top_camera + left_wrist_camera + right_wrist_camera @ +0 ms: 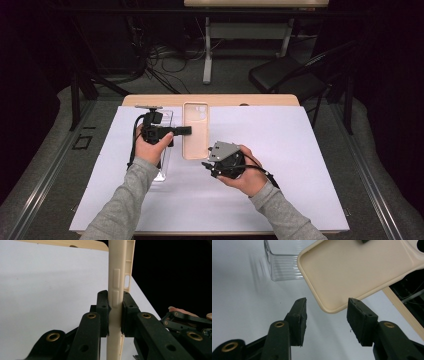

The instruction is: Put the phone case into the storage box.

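White sheeting (280, 165) is covering the wooden table, with dark floor, cables and a folding chair lying beyond. A beige phone case (194, 131) is being held just above the sheet, near the table's far edge, by the left gripper (186, 131), whose jaws are being pressed on the case's side wall close to the moulded button strip (116, 290). The right gripper (326, 315) is being held with its jaws parted and nothing between them, the case's rounded lower corner lying just ahead of the pads. A clear plastic case (283, 270) is resting on the sheet under the left hand (152, 145).

Judgement: the beige case is being read as light, thin-walled and flexible, likely rubbery and not slippery. A grip on the rim wall or corner is being favoured; the flat back offers nothing to pinch, and the camera cut-out end would likely bend.
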A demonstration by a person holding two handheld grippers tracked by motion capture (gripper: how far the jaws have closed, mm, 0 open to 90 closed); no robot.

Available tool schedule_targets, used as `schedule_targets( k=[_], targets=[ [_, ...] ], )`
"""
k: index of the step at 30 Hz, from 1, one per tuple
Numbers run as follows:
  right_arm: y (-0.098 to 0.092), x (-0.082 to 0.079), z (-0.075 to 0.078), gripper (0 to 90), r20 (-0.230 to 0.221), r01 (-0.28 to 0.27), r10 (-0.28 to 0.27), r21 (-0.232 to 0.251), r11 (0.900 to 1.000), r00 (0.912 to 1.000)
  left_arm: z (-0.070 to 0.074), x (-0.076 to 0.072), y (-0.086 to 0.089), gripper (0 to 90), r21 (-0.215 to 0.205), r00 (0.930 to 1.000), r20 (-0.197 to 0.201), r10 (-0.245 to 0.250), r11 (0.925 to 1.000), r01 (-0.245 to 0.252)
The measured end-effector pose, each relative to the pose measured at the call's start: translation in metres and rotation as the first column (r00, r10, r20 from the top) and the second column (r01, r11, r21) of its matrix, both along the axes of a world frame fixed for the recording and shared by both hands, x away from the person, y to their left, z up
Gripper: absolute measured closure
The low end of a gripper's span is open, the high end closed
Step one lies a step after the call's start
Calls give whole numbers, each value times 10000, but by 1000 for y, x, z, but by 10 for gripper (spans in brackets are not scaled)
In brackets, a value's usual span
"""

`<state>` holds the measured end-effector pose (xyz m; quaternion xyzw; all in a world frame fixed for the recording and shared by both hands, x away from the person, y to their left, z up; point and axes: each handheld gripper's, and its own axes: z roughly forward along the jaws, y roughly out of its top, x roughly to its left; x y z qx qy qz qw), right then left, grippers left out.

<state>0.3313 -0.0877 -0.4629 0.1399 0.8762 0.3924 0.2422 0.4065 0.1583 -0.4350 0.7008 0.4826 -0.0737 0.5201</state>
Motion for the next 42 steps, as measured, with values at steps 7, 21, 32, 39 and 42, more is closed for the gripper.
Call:
schedule_targets(
  k=[7,21,32,39,42],
  targets=[
    [-2,1,1,510,-247,66,-59,313,9995,9997,-7,-5,5,802,-273,9996,189,215,9994,-210],
    [-8,7,2,509,-1089,319,-208,1020,9943,9938,-14,-15,15,801,-655,9957,805,460,9970,-407],
    [-12,12,-1,519,-1525,868,-681,1195,9890,9859,-14,-23,18,802,-815,9907,1239,556,9956,-457],
    [-16,14,-1,519,-1864,1110,-820,1507,9823,9790,-17,-27,14,802,-880,9890,1442,335,9959,-209],
    [-19,15,-1,520,-2255,1269,-846,1801,9754,9706,-19,-27,12,802,-842,9886,1478,275,9963,-151]
  ],
)
